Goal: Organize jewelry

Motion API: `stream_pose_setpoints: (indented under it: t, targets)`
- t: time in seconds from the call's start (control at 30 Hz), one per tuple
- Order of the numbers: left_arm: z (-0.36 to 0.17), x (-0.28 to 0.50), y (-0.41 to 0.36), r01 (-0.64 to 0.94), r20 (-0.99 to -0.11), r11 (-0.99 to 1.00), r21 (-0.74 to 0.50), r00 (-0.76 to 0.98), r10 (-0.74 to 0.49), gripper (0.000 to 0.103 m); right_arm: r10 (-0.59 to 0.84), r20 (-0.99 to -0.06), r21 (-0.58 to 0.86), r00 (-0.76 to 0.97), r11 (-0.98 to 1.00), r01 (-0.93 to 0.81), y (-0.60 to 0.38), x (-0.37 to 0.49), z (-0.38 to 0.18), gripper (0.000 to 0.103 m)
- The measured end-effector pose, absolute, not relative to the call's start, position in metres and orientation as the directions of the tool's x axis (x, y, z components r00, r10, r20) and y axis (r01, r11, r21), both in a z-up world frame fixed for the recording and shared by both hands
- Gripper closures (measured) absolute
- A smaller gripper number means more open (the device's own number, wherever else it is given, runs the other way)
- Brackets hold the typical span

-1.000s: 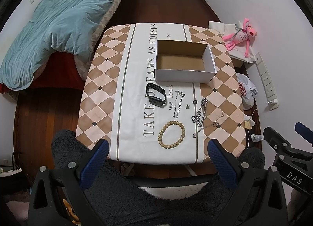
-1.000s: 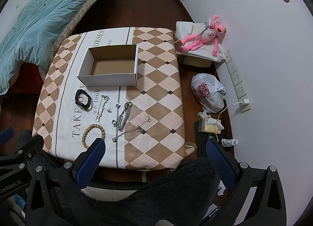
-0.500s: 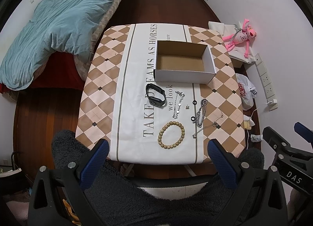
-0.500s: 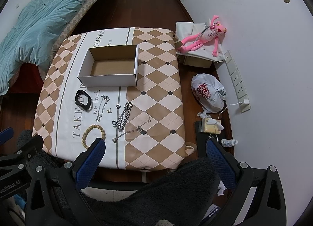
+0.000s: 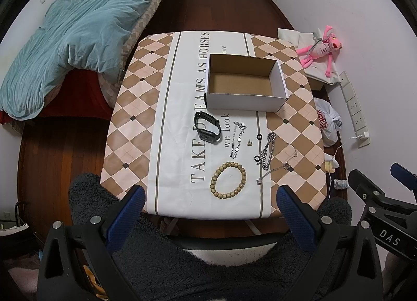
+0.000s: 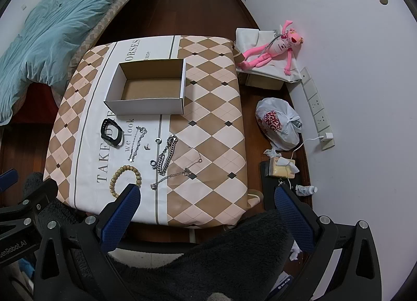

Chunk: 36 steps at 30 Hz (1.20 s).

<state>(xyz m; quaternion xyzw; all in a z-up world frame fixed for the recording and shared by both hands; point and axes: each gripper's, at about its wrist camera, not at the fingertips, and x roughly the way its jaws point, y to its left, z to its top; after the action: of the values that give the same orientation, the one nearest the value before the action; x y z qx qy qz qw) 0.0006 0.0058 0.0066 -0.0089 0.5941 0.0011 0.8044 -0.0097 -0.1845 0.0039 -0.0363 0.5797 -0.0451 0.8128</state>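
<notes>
An open, empty cardboard box (image 5: 245, 84) (image 6: 148, 92) stands on the table. In front of it lie a black smartwatch (image 5: 208, 129) (image 6: 112, 133), a thin silver bracelet (image 5: 237, 139) (image 6: 136, 142), a small earring (image 5: 250, 142), two dark rings (image 5: 259, 136) (image 5: 257, 158), a heavy silver chain (image 5: 268, 150) (image 6: 166, 155), a fine necklace (image 5: 280, 168) (image 6: 179, 172) and a wooden bead bracelet (image 5: 228, 183) (image 6: 125, 177). My left gripper (image 5: 208, 206) is open and empty, above the table's near edge. My right gripper (image 6: 206, 204) is open and empty, near the table's front right corner.
The table has a checked cloth (image 5: 135, 118) with lettering. A bed with a teal quilt (image 5: 70, 40) is at the left. A pink plush toy (image 6: 276, 48), a white plastic bag (image 6: 278, 123) and wall sockets (image 6: 316, 110) are on the floor side at the right.
</notes>
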Motion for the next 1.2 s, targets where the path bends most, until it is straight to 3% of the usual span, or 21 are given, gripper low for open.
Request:
stream_pose_setpoints:
  t: [0.53, 0.7, 1.07, 1.2]
  targets:
    - [0.005, 0.004, 0.005, -0.005, -0.954, 1.000, -0.014, 0.299, -0.012, 0.000, -0.118, -0.940, -0.109, 0.321, 0.993, 0.046, -0.188, -0.002, 0.001, 0.000]
    - [-0.013, 0.027, 0.008, -0.026, -0.945, 0.999, 0.041, 0.325, 0.047, 0.000, -0.111, -0.942, -0.084, 0.316, 0.991, 0.100, -0.203, 0.019, -0.012, 0.000]
    - [-0.104, 0.058, 0.020, 0.040, -0.968, 0.993, 0.109, 0.231, 0.097, 0.002, -0.053, -0.984, -0.024, 0.172, 0.986, 0.168, -0.218, 0.047, -0.115, 0.001]
    - [-0.142, 0.058, 0.017, 0.085, -0.986, 0.993, 0.081, 0.151, 0.068, 0.016, -0.017, -0.992, 0.008, 0.127, 0.981, 0.195, -0.222, 0.042, -0.150, 0.007]
